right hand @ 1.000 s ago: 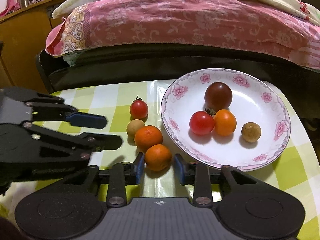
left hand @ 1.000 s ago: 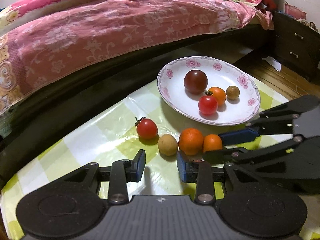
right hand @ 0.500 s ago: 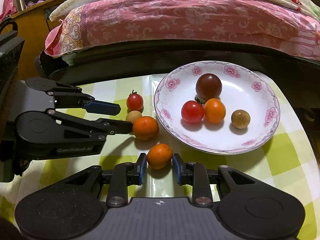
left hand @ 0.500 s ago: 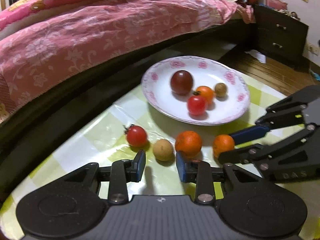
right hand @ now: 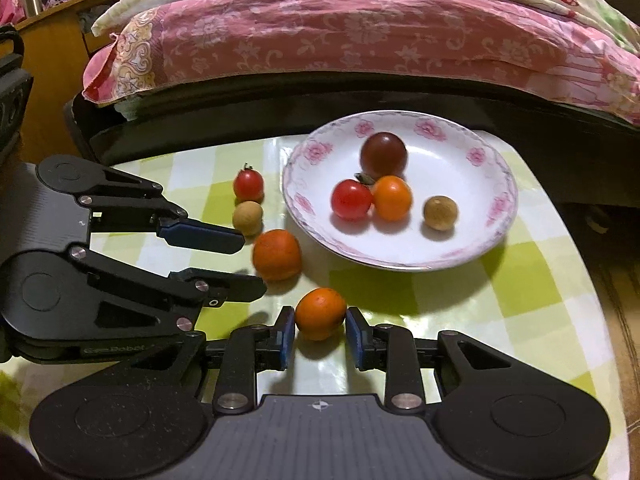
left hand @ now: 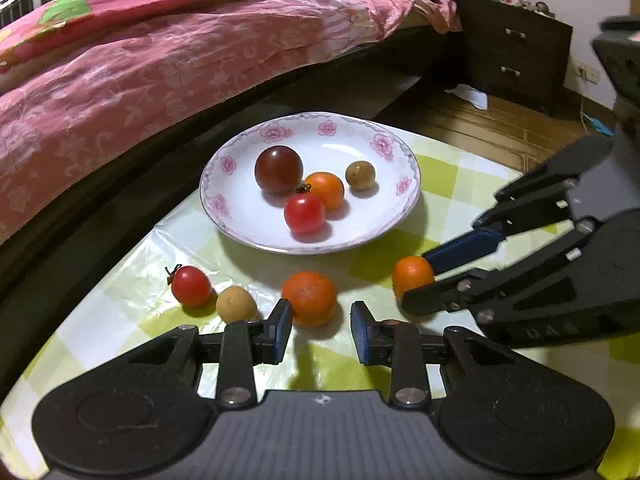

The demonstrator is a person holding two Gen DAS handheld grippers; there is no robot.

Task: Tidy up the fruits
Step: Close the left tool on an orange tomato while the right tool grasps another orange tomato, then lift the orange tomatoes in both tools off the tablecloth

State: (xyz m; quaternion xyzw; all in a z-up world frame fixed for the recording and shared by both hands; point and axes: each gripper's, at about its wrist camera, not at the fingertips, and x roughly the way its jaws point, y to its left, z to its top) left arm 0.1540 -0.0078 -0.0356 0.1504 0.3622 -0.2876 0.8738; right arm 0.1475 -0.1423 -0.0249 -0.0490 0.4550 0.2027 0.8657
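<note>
A floral white plate (left hand: 240, 216) (right hand: 500, 216) holds a dark tomato, a red tomato, an orange tomato and a brown longan. On the checked cloth lie a red cherry tomato (left hand: 191, 286) (right hand: 248, 185), a longan (left hand: 235, 303) (right hand: 247, 218), a large orange (left hand: 309, 299) (right hand: 277, 254) and a small orange (left hand: 413, 276) (right hand: 320, 313). My left gripper (left hand: 321, 330) is open, with the large orange just ahead of its fingertips. My right gripper (right hand: 320, 336) has its pads on both sides of the small orange, touching or nearly so.
A bed with a pink floral quilt (left hand: 160, 60) runs along the table's far side. A dark drawer cabinet (left hand: 516, 52) stands at the back right on the wooden floor. The table edge curves close at the left and right.
My right gripper has drawn the small orange away from the large one and closed in on it. My left gripper has shifted right, from the longan to the large orange.
</note>
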